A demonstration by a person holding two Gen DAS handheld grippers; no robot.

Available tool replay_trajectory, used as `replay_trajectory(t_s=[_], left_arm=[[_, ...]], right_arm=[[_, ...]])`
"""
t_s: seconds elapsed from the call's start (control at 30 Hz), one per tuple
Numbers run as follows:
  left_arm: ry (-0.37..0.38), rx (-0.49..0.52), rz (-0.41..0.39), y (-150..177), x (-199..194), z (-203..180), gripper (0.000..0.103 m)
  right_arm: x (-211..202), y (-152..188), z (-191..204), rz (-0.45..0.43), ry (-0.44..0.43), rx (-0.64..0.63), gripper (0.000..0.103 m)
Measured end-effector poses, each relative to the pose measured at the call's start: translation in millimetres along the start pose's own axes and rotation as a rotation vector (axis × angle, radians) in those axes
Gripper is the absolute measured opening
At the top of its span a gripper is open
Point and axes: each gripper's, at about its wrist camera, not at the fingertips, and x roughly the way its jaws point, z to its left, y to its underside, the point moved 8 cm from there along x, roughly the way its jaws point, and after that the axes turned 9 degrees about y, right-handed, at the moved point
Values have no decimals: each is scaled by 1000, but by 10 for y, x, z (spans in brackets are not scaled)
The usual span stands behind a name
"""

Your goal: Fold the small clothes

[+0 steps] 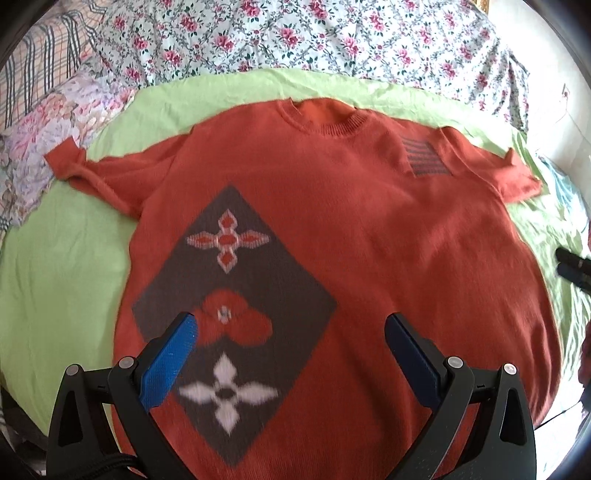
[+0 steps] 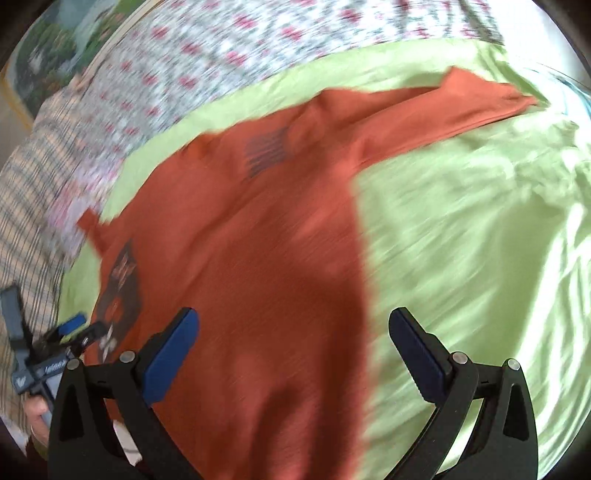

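An orange knitted sweater (image 1: 369, 229) lies flat, front up, on a light green sheet (image 1: 62, 266), both sleeves spread out. It has a dark diamond patch (image 1: 236, 306) with flower shapes and a small striped patch (image 1: 424, 158) near one shoulder. My left gripper (image 1: 290, 328) is open and empty above the sweater's lower front. My right gripper (image 2: 293, 325) is open and empty above the sweater's (image 2: 258, 240) right side edge; its view is blurred. The right gripper's fingertips (image 1: 572, 266) show at the far right of the left wrist view. The left gripper (image 2: 74, 328) shows at the right wrist view's left edge.
A flowered cover (image 1: 295, 33) lies behind the green sheet (image 2: 480, 240). A pink flowered cushion (image 1: 44, 129) and a checked cloth (image 1: 33, 62) are at the back left. The sheet is rumpled to the right of the sweater.
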Motion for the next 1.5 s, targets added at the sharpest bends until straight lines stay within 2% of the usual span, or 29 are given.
replay_trajectory(t_s=[0.1, 0.23, 0.3, 0.37, 0.47, 0.67, 0.8, 0.83, 0.87, 0.9, 0.93, 0.97, 1.03, 1.13, 1.3, 1.5], left_arm=[[-16, -1, -1, -161, 80, 22, 102], [-39, 12, -9, -399, 212, 48, 102], [-52, 15, -10, -522, 312, 72, 102], [-59, 7, -13, -639, 413, 100, 102], [-67, -7, -8, -750, 544, 131, 102], [-61, -31, 31, -778, 769, 151, 102], [-64, -38, 54, -727, 843, 176, 102], [-63, -40, 55, -716, 846, 184, 102], [-62, -40, 54, -709, 843, 192, 102], [-61, -40, 53, -701, 838, 196, 101], [-59, -39, 52, -696, 833, 196, 101], [-57, -37, 50, -690, 823, 194, 101], [-53, -34, 43, -682, 791, 188, 101], [-33, -33, 30, -671, 716, 172, 101], [-4, -58, -5, -623, 540, 245, 101], [42, -120, -44, -551, 333, 480, 101]], right_arm=[[-64, -364, -452, -60, 13, 88, 102], [10, -773, -1111, -67, 74, 198, 102], [57, -965, -1462, -65, 119, 256, 95], [75, -1218, -1844, -87, 143, 322, 83], [283, -1513, -2277, -84, 195, 418, 72], [627, -2013, -2973, -111, 308, 531, 65], [764, -2237, -3241, -133, 341, 544, 61], [806, -2275, -3273, -129, 337, 551, 52], [836, -2318, -3307, -121, 351, 547, 36], [852, -2321, -3295, -108, 363, 537, 27], [867, -2332, -3267, -92, 358, 524, 14], [860, -2337, -3230, -88, 342, 515, 10], [742, -2326, -3029, -109, 294, 495, 8], [576, -2321, -2503, -156, 196, 427, 8], [263, -2153, -1065, -157, -21, 252, 8], [205, -1715, 878, -41, -349, 79, 8]])
